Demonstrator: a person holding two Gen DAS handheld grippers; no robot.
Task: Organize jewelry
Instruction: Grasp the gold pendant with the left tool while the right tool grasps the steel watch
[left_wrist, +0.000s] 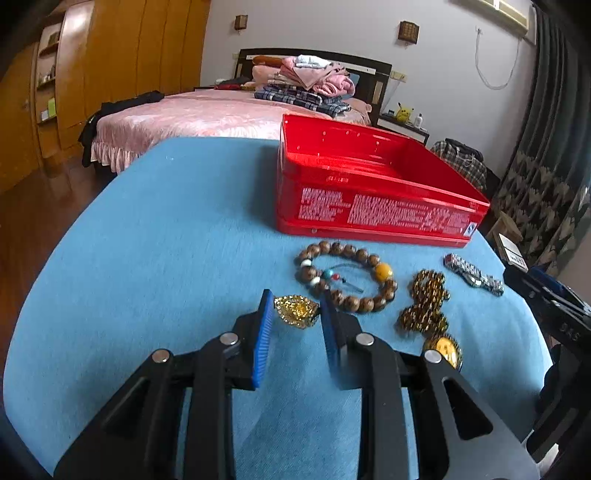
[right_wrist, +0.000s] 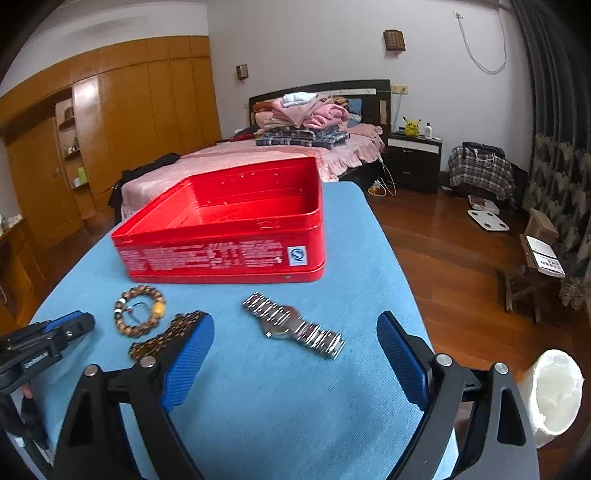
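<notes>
Left tongs ribbed blue pads pinch filigree gold ornament.

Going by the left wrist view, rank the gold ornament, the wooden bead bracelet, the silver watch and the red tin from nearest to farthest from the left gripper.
1. Gold ornament: between the left gripper's fingertips.
2. Wooden bead bracelet: just beyond, slightly right.
3. Silver watch: far right on the blue cloth.
4. Red tin: farthest back, open and empty.
</notes>
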